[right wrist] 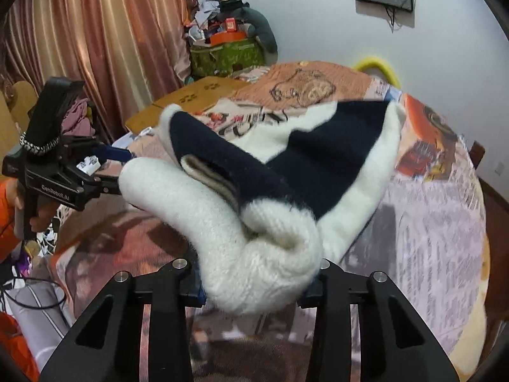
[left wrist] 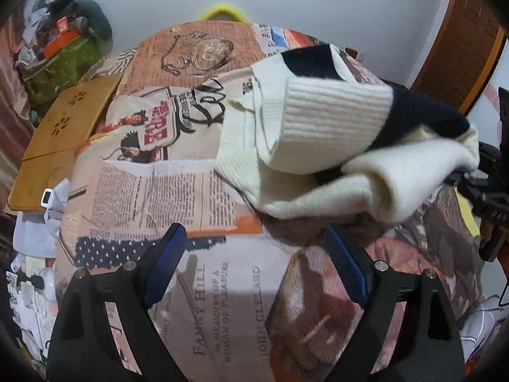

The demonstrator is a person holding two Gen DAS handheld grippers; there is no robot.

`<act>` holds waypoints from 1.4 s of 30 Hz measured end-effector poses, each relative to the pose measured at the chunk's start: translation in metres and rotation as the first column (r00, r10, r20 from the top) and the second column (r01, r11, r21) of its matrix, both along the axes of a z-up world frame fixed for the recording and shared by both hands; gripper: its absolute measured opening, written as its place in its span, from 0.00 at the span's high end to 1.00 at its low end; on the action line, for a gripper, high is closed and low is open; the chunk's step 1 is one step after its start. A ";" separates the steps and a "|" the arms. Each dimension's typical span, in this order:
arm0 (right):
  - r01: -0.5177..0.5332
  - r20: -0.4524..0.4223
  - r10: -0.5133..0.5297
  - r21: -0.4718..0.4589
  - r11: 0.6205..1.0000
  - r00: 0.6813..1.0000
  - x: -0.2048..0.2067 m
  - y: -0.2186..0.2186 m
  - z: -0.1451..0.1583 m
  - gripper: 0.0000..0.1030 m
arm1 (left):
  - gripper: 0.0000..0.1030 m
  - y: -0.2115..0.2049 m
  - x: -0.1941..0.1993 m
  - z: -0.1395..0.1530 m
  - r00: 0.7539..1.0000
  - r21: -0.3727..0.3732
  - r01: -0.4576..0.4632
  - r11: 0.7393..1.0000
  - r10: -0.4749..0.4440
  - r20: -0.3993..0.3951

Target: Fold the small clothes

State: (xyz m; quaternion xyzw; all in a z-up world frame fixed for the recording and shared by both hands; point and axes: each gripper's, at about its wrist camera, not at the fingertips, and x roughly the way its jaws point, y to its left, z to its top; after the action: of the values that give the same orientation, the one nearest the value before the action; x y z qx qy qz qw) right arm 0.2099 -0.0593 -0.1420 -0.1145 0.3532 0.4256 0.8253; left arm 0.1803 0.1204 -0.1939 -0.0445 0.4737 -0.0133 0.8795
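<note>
A cream and navy knit sweater (left wrist: 318, 121) hangs bunched up over a bed cover (left wrist: 159, 191) printed like old newspapers. My right gripper (right wrist: 251, 286) is shut on a thick cream roll of the sweater (right wrist: 318, 165), lifting that end off the bed. In the left wrist view the right gripper (left wrist: 486, 191) enters from the right edge, the cloth trailing from it. My left gripper (left wrist: 254, 245) is open just in front of the sweater's lower fold, its blue pads (left wrist: 168, 254) bare. From the right wrist, the left gripper (right wrist: 117, 170) sits beside a cream sleeve end.
A wooden lap table (left wrist: 63, 121) lies at the bed's left side. Behind it stands a green box (left wrist: 60, 60) piled with clutter. Curtains (right wrist: 95, 31) hang at the left. A yellow ring (left wrist: 222, 11) shows past the far edge. A hand (right wrist: 38, 219) holds the left gripper's handle.
</note>
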 end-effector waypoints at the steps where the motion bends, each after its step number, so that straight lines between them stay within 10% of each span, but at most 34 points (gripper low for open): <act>1: 0.001 0.004 -0.001 0.006 1.000 1.000 0.003 0.000 0.004 0.68 | 0.14 0.001 0.002 0.001 1.000 -0.002 -0.004 1.000 0.004 0.005; 27: -0.114 0.172 0.094 0.111 0.987 0.981 0.155 0.046 0.094 0.74 | 0.14 -0.001 0.163 0.031 0.981 -0.149 0.076 0.986 -0.047 0.189; 42: 0.168 -0.196 -0.169 -0.021 0.986 0.966 0.264 0.019 -0.032 0.63 | 0.13 0.005 0.229 -0.044 0.998 -0.214 -0.040 0.976 0.031 -0.047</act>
State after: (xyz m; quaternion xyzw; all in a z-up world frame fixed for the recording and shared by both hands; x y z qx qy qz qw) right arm 0.4734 -0.0407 -0.1738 -0.0431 0.4425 0.3625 0.8191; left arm 0.4091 0.1259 -0.2380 -0.1480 0.4876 -0.0479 0.8591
